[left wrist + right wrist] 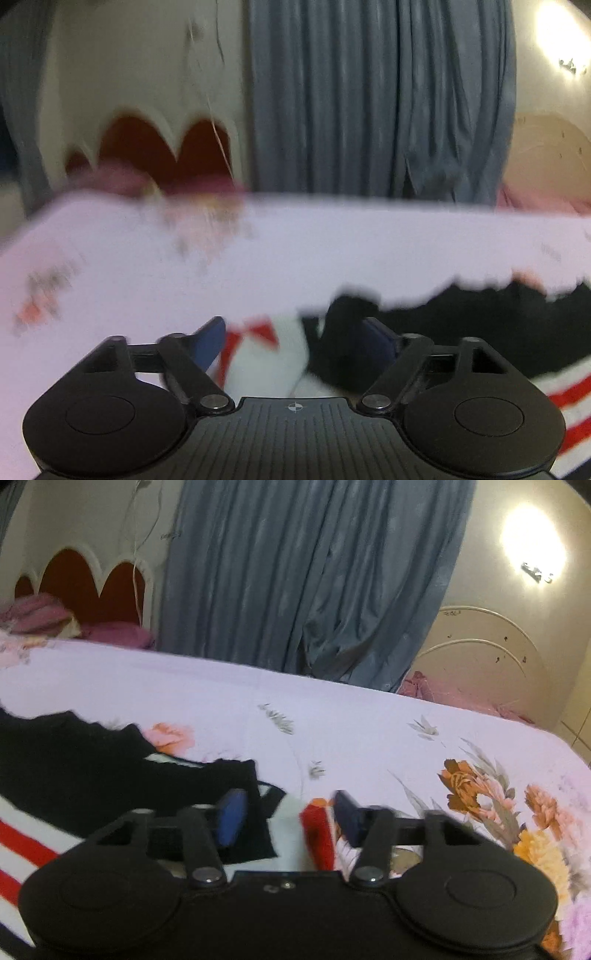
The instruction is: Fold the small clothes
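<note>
Clothes lie at the near edge of the bed (258, 686), on its pale lilac flowered sheet: a black garment (85, 760) spread flat, touching a piece with red and white stripes (22, 845) beside it. Largest behind the bed is the grey-blue curtain (303, 583), then a white scalloped headboard (88, 572) with dark red panels and pink pillows (118, 633) at its foot.

Only the right wrist view shows the big orange and peach flowers printed on the sheet, the wall lamp (532, 550) and a second rounded headboard (487, 653); it is the sharper picture. The left wrist view is smeared, and shows the black garment (461, 325) stretching to its right and the stripes (569, 402) at its lower right.

Left gripper (295, 343): jaws wide apart, white and red cloth lying between them, unpressed. Right gripper (288, 819): jaws partly apart, over the black cloth's corner and a red and white strip; no pad presses it.
</note>
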Demonstrator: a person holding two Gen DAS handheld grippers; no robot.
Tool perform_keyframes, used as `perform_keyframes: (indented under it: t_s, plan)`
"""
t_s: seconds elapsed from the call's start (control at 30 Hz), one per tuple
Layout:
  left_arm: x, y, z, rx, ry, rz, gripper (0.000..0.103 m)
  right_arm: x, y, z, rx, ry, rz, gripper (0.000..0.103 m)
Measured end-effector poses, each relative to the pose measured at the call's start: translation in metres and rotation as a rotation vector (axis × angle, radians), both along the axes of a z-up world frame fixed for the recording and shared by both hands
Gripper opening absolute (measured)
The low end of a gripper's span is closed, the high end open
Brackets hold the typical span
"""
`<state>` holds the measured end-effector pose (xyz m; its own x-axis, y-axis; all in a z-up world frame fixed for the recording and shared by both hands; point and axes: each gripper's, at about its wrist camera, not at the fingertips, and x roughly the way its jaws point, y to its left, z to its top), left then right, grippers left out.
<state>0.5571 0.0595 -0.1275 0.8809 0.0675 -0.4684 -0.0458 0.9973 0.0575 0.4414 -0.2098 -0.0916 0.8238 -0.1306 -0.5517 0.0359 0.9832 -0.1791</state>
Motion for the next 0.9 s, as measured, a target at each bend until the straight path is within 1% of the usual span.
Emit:
perform_keyframes:
  t_s: [0.03, 0.07, 0.13, 0.17, 0.2, 0.23, 0.27, 0.3, 0.33, 0.37, 0.4, 0.43, 0.47, 0.5, 0.53, 0.57, 0.6, 0.63, 0.7, 0.73, 0.77, 0.8, 0.87, 0.9]
  plan:
    - [-0.003, -0.013, 0.005, -0.018, 0.000, -0.045, 0.079, 0.000, 0.010, 0.000, 0.032, 0.004, 0.041, 0.034]
    - [-0.003, -0.027, 0.006, -0.041, 0.009, -0.116, 0.079, 0.002, 0.023, -0.002, 0.051, 0.016, 0.084, 0.034]
    - [0.001, -0.062, 0.003, -0.042, 0.042, -0.248, 0.079, 0.009, 0.045, -0.008, 0.099, 0.047, 0.148, 0.039]
    - [0.004, -0.073, -0.001, -0.049, 0.075, -0.299, 0.079, 0.015, 0.056, -0.013, 0.131, 0.067, 0.177, 0.047]
    - [0.009, -0.082, -0.007, -0.070, 0.123, -0.352, 0.078, 0.019, 0.064, -0.016, 0.148, 0.085, 0.191, 0.061]
    - [0.015, -0.085, -0.015, -0.092, 0.178, -0.384, 0.078, 0.025, 0.070, -0.021, 0.153, 0.122, 0.196, 0.063]
    - [0.016, -0.083, -0.023, -0.084, 0.216, -0.376, 0.078, 0.029, 0.071, -0.025, 0.142, 0.144, 0.179, 0.054]
    - [0.015, -0.073, -0.028, -0.044, 0.226, -0.347, 0.078, 0.027, 0.064, -0.025, 0.153, 0.134, 0.199, 0.050]
    - [0.010, -0.060, -0.030, -0.023, 0.206, -0.327, 0.078, 0.024, 0.056, -0.024, 0.124, 0.127, 0.192, 0.045]
    - [0.006, -0.044, -0.032, 0.010, 0.203, -0.286, 0.078, 0.020, 0.045, -0.023, 0.067, 0.113, 0.154, 0.040]
    - [0.002, -0.028, -0.034, 0.027, 0.201, -0.279, 0.078, 0.015, 0.027, -0.024, 0.020, 0.096, 0.084, 0.040]
    - [-0.003, -0.015, -0.034, 0.032, 0.195, -0.292, 0.078, 0.011, 0.003, -0.026, 0.026, 0.096, 0.025, 0.040]
    - [-0.005, -0.012, -0.033, 0.043, 0.197, -0.295, 0.078, 0.007, -0.018, -0.027, 0.066, 0.102, 0.002, 0.042]
    - [-0.006, -0.013, -0.032, 0.057, 0.196, -0.297, 0.078, 0.006, -0.027, -0.026, 0.089, 0.120, -0.007, 0.052]
    - [-0.008, -0.014, -0.029, 0.063, 0.187, -0.286, 0.078, 0.006, -0.028, -0.023, 0.092, 0.127, -0.005, 0.052]
    - [-0.010, -0.017, -0.025, 0.053, 0.175, -0.264, 0.078, 0.006, -0.023, -0.017, 0.072, 0.122, -0.016, 0.052]
    - [-0.014, -0.020, -0.020, 0.036, 0.158, -0.253, 0.078, 0.002, -0.018, -0.010, 0.060, 0.097, -0.031, 0.045]
    - [-0.023, -0.024, -0.014, 0.010, 0.132, -0.259, 0.078, -0.004, -0.012, -0.001, 0.065, 0.063, -0.029, 0.043]
    - [-0.030, -0.040, -0.007, -0.035, 0.116, -0.287, 0.078, -0.018, 0.007, 0.010, 0.099, 0.009, 0.039, 0.044]
    - [-0.036, -0.050, -0.008, -0.046, 0.121, -0.313, 0.078, -0.024, 0.020, 0.010, 0.101, 0.007, 0.083, 0.044]
    - [-0.041, -0.062, -0.010, -0.040, 0.130, -0.334, 0.078, -0.028, 0.033, 0.008, 0.102, 0.014, 0.133, 0.043]
    - [-0.044, -0.071, -0.015, -0.031, 0.144, -0.352, 0.078, -0.032, 0.049, 0.003, 0.104, 0.040, 0.195, 0.043]
    - [-0.051, -0.082, -0.025, -0.013, 0.182, -0.362, 0.078, -0.035, 0.066, -0.009, 0.093, 0.087, 0.250, 0.044]
    - [-0.056, -0.082, -0.029, -0.004, 0.188, -0.359, 0.078, -0.039, 0.073, -0.016, 0.074, 0.105, 0.268, 0.045]
